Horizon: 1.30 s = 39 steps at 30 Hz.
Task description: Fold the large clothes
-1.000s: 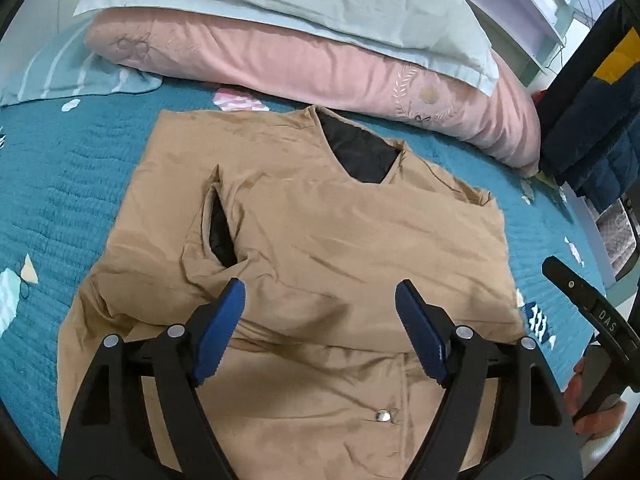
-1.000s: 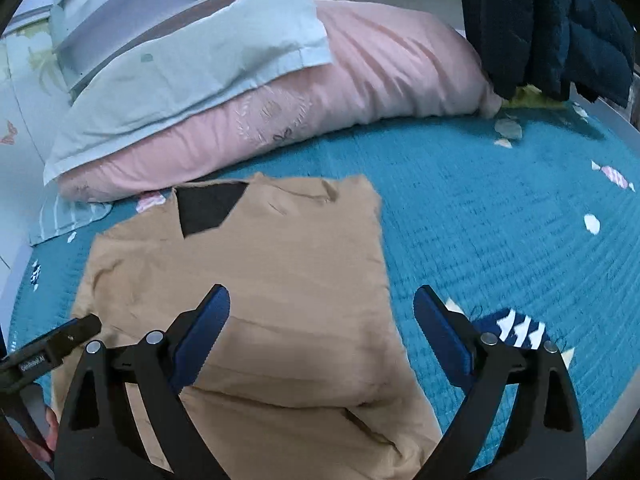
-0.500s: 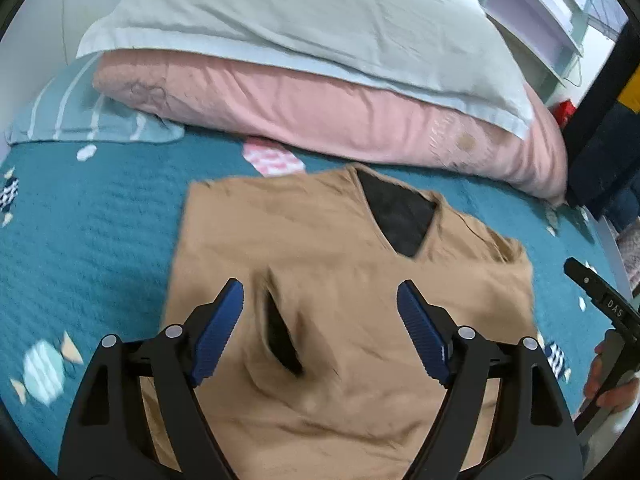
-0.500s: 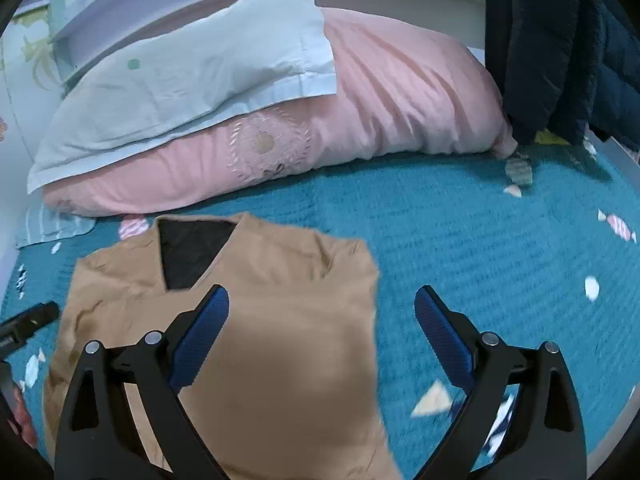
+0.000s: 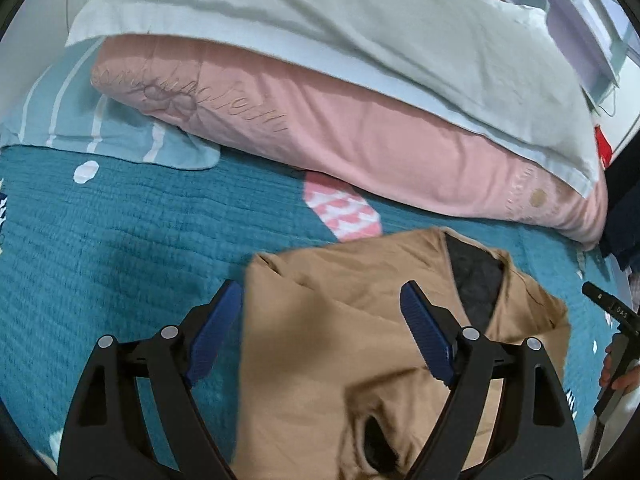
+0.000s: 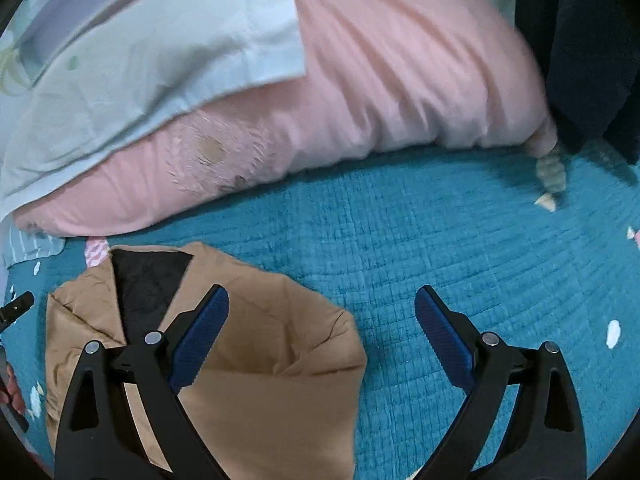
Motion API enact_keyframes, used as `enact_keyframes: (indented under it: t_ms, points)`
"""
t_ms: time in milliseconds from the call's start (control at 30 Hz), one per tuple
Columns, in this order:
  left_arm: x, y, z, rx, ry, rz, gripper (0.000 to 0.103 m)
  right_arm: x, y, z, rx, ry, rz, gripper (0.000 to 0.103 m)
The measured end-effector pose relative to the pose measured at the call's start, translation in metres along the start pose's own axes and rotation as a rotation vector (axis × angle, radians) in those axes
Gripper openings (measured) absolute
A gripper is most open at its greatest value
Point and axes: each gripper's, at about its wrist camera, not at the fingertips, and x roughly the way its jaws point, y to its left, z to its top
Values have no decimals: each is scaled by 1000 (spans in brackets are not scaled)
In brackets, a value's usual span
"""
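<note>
A tan jacket [image 5: 340, 344] with a black lining at the collar [image 5: 476, 280] lies partly folded on the teal bedspread [image 5: 120, 248]. My left gripper [image 5: 322, 328] is open and empty above the jacket's left shoulder edge. In the right wrist view the jacket [image 6: 272, 380] lies at lower left, with its right shoulder corner between the fingers. My right gripper [image 6: 320, 336] is open and empty above that corner. A sleeve opening [image 5: 376, 440] shows near the bottom of the left wrist view.
A pink pillow [image 5: 320, 120] with a pale blue-white pillow [image 5: 320, 20] on top lies along the head of the bed. A dark navy coat [image 6: 584, 40] hangs at the right. The right gripper's body [image 5: 616, 320] shows at the left wrist view's right edge.
Both grippers have moved forward over the jacket toward its collar and the pillows, staying open. The jacket itself has not visibly shifted.
</note>
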Motion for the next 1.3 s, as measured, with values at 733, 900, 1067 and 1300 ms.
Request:
enact_keyframes:
  t_ms: [733,900,1067,1300]
  points:
    - [73,3,-10,144,107,79,38,70,12,-14,-27,214,21,28]
    - [57,-1,-7,149,72,72,24,53,24,-10,-53,169,20,17]
    - [37,-6,-3,194,48,72,22,23,26,-6,-75,126,32,16]
    - [-3,-16,7,184,88,68,22,-23,25,4,-83,81,47,16]
